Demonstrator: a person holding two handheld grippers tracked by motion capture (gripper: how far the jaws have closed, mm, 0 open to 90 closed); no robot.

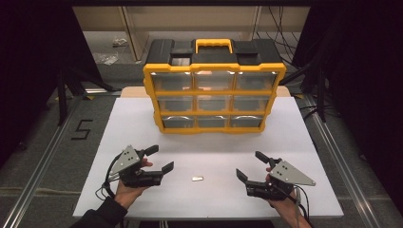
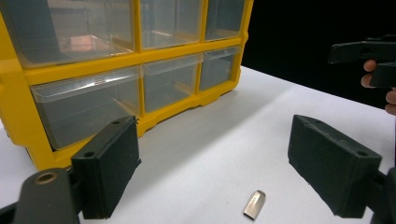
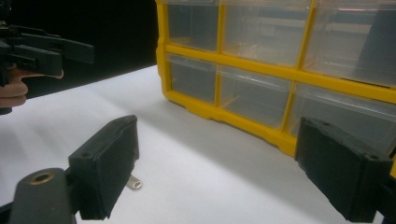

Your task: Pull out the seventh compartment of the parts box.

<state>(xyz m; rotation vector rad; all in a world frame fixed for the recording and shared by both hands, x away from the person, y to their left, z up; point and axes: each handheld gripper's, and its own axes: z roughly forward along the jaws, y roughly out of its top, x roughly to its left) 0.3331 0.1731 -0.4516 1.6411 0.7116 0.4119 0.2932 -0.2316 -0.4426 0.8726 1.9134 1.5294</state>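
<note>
Setting: dark room with black curtains at both sides, grey floor with metal rails, a black "5" marked on the floor left of the counter.
Counter: white rectangular counter (image 1: 142,123), matte and bare but for three things.
Cabinet: yellow-framed plastic organiser with nine clear drawers and a black top with a yellow handle (image 1: 215,90), standing upright at the far edge, its drawer fronts facing us; all drawers look closed.
Thing in hand: small silver metal USB stick (image 1: 197,179), lying flat near the near edge, about midway between our two hands, well apart from the cabinet.
Long axis: in the high view it runs roughly along the near edge, left to right; in the left gripper view (image 2: 254,204) it lies slanted, just ahead of the jaws and a little toward the right jaw.
Left tool: our left tool (image 1: 160,159) hovers near the near-left part of the counter, jaws spread wide, nothing between them.
Right tool: our right tool (image 1: 251,166) hovers near the near-right part, jaws likewise wide and empty; its own view shows the stick's end (image 3: 135,184) peeking past the left jaw.
Nearer hand: we judge the two about equally near, the left perhaps slightly closer.
Coming move: we judge that either tool must turn its jaws across the stick's narrow width and come down onto the counter.
</note>
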